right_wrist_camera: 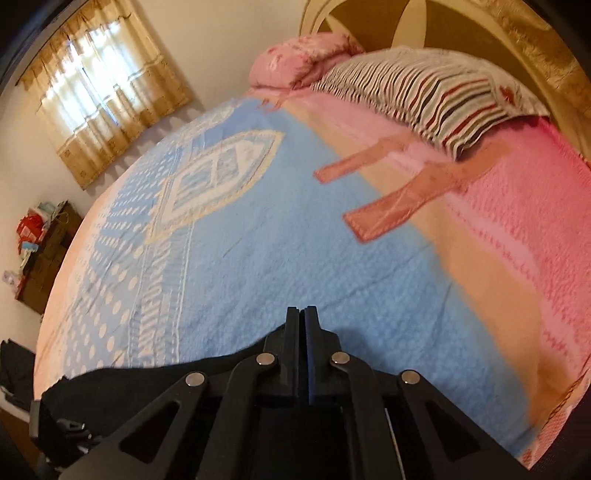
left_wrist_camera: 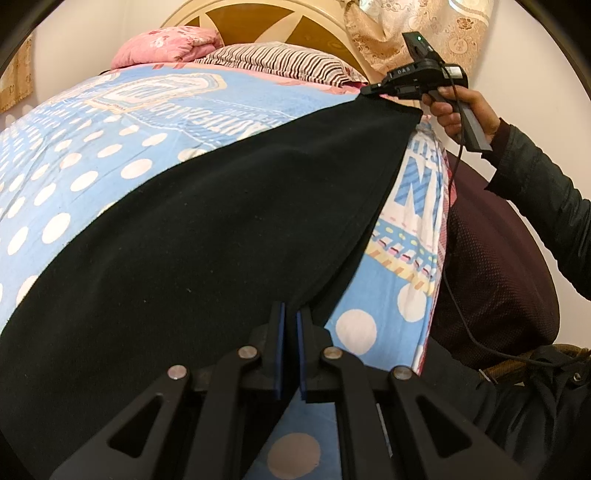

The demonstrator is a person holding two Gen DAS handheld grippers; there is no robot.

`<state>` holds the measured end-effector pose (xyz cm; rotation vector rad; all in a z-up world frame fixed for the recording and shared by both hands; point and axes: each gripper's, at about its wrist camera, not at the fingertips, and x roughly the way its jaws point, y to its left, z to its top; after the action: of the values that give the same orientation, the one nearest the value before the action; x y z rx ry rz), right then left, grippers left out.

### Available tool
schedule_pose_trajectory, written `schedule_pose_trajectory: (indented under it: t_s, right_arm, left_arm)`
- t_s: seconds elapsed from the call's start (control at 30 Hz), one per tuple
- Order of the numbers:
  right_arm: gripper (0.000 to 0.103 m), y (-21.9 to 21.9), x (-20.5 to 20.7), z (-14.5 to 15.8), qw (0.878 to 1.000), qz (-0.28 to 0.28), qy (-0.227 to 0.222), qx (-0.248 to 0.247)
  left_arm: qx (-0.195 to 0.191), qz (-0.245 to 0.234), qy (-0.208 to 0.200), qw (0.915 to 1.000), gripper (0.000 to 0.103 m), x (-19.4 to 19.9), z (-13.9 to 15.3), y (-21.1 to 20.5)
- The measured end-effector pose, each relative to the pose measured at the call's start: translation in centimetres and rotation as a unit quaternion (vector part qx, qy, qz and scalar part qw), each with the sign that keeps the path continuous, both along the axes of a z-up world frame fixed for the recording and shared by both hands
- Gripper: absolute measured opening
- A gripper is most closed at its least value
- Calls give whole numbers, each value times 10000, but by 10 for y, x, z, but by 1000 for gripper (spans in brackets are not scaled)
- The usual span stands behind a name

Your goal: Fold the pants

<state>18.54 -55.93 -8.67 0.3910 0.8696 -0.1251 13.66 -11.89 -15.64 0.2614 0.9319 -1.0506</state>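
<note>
Black pants [left_wrist_camera: 192, 236] lie spread flat across the bed's blue dotted blanket [left_wrist_camera: 74, 147]. My left gripper [left_wrist_camera: 290, 314] is shut on the near edge of the pants, with the black cloth pinched between its blue pads [left_wrist_camera: 280, 332]. My right gripper [left_wrist_camera: 373, 90] shows in the left wrist view at the pants' far right corner, shut on that corner. In the right wrist view the right gripper [right_wrist_camera: 302, 314] has its jaws pressed together, and the black pants [right_wrist_camera: 147, 380] run out below and to the left of it over the blanket [right_wrist_camera: 295, 240].
A striped pillow [left_wrist_camera: 273, 59] and a pink pillow [left_wrist_camera: 166, 44] lie at the headboard [left_wrist_camera: 295, 22]. A dark chair [left_wrist_camera: 495, 266] stands right of the bed. A curtained window [right_wrist_camera: 103, 85] and a cluttered dark cabinet [right_wrist_camera: 40, 251] are at the left wall.
</note>
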Motion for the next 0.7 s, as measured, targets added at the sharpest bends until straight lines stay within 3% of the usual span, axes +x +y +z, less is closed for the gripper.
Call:
schedule_pose_trajectory:
  t_s: [0.1, 0.27, 0.33, 0.37, 0.4, 0.47, 0.6, 0.7]
  right_arm:
    - [2, -7, 2, 1, 9998, -124, -139, 50]
    - [2, -9, 5, -21, 9998, -72, 129, -133]
    - [6, -12, -1, -20, 9999, -82, 23, -106]
    - [13, -12, -8, -15, 9995, -172, -40, -262]
    - [35, -11, -15, -9, 9988, -266, -93, -407]
    - [49, -8, -35, 7, 9983, -226, -363, -402]
    - [49, 24, -70, 31, 9952, 459, -839, -190]
    - [49, 53, -80, 18, 9940, 947, -509, -189]
  left_arm:
    - [10, 44, -16, 10000, 8, -1, 1, -1]
    - [86, 85, -146, 9998, 8, -6, 1, -4]
    - [88, 99, -142, 9998, 8, -7, 0, -4]
    - [87, 105, -140, 9998, 8, -7, 1, -5]
    - [82, 114, -135, 9998, 8, -7, 1, -5]
    - [72, 131, -129, 9998, 8, -7, 1, -4]
    - [15, 170, -93, 9998, 9, -5, 0, -2]
    - [3, 186, -118, 9998, 9, -6, 1, 1]
